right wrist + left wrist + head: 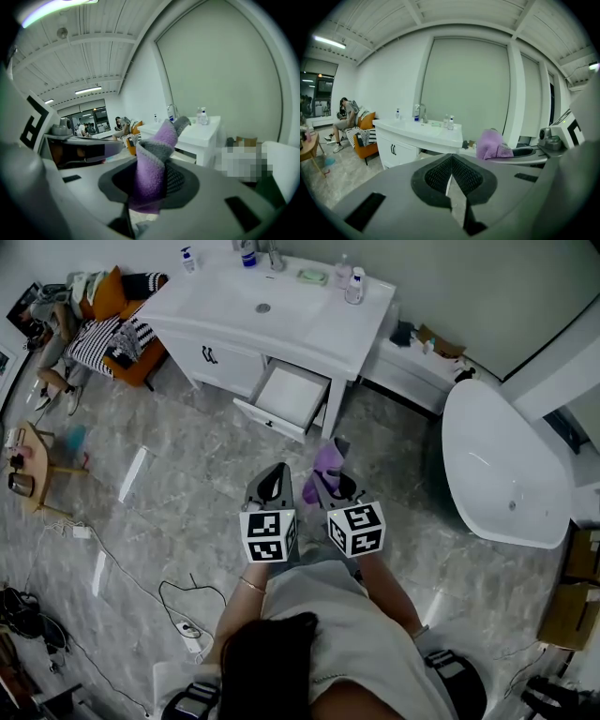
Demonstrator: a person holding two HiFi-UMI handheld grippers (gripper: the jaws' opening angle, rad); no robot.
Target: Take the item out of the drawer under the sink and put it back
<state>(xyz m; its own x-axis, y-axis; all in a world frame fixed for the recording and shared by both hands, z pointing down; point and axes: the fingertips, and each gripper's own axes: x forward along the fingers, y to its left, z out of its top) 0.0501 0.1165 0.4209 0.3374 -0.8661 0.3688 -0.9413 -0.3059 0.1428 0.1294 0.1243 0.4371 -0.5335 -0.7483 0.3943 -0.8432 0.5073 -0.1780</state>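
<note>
My right gripper [323, 486] is shut on a purple and grey cloth [327, 465], which sticks up between its pads [152, 164] in the right gripper view. My left gripper [272, 486] is beside it, shut and empty; its pads meet in the left gripper view [451, 176]. The same cloth [492, 144] shows at the right of that view. Both grippers hang over the floor, short of the white sink cabinet [267, 310]. Its drawer [283, 397] under the basin stands pulled out, and its inside looks bare.
A white bathtub [502, 470] stands at the right. Bottles [353, 285] sit on the sink top. A person sits on an orange chair [122, 324] at the far left, near a small round table [33, 465]. Cables [178, 601] lie on the marble floor.
</note>
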